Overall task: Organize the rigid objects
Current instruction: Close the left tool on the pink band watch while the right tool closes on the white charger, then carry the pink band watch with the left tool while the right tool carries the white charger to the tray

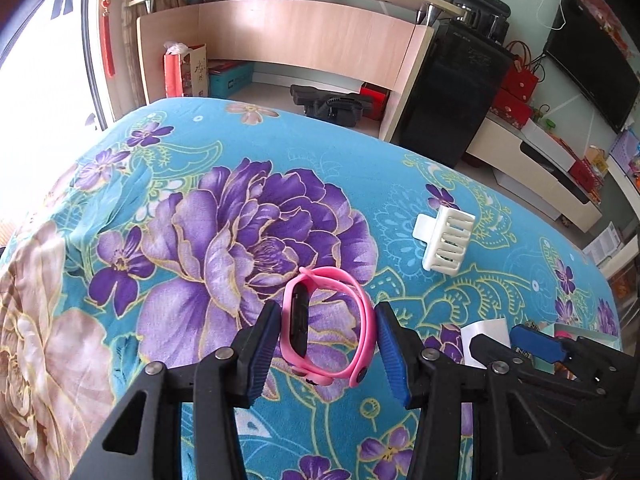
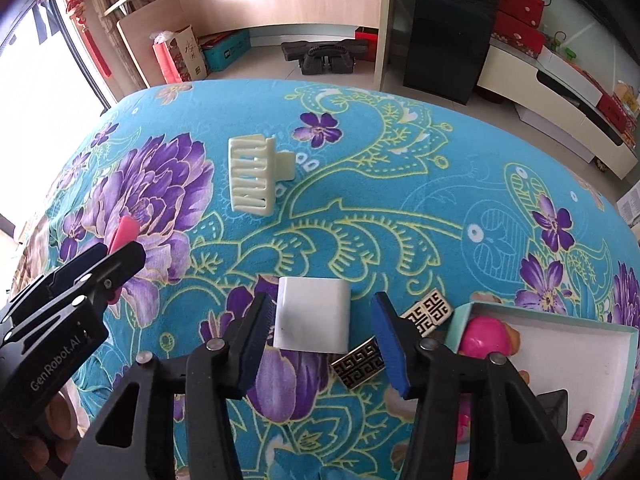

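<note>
A pink wristband [image 1: 360,312] stands on edge between the blue pads of my left gripper [image 1: 328,316], which is shut on it just above the flowered cloth. In the right wrist view that left gripper [image 2: 114,252] shows at the left with a bit of the pink wristband [image 2: 126,230] sticking out. My right gripper [image 2: 322,308] points down over a white rounded case [image 2: 312,316]. The case lies between its pads with a gap on the right side, so the gripper is open. A white hair claw clip [image 2: 256,176] lies farther back on the cloth.
Two flat key-patterned pieces [image 2: 428,312] [image 2: 358,362] lie right of the case. A teal box [image 2: 560,320] at the right edge holds a pink ball [image 2: 486,334] and small items. The teal flowered cloth [image 2: 400,168] covers the table. A desk and TV stand are behind.
</note>
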`<state>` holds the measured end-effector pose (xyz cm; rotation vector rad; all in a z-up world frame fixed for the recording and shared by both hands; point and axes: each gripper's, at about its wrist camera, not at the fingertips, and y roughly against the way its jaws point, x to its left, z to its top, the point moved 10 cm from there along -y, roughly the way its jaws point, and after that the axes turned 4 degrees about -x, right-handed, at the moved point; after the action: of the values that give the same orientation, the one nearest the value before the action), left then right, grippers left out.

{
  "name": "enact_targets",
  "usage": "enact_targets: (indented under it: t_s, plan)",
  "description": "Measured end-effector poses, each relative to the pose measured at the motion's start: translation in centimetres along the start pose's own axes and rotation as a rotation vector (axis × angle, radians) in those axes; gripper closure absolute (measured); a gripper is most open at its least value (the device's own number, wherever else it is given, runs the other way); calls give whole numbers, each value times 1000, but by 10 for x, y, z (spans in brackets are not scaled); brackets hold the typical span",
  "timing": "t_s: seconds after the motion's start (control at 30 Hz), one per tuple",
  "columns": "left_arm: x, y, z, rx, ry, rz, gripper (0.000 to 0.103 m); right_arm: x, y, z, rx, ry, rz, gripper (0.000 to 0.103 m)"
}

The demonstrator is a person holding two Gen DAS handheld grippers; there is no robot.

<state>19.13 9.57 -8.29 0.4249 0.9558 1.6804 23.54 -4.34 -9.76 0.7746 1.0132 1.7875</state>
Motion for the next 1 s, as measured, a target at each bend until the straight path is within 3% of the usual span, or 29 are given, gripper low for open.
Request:
enact_targets:
  t_s: [0.17,0.63,0.83,1.0]
  plan:
    - [4,-2,0,10,16,-1,52,6,-14,-3,20,36,-44,59]
    - [8,-1,-4,20,19,4,52,14,-33,-6,18,43,-101,59]
    - [7,6,-7,14,18,-10,52,10,-24,-6,20,20,-99,59]
    - [5,12,-10,9,5,-9,52,15,-2,-10,-29,-1,-81,59]
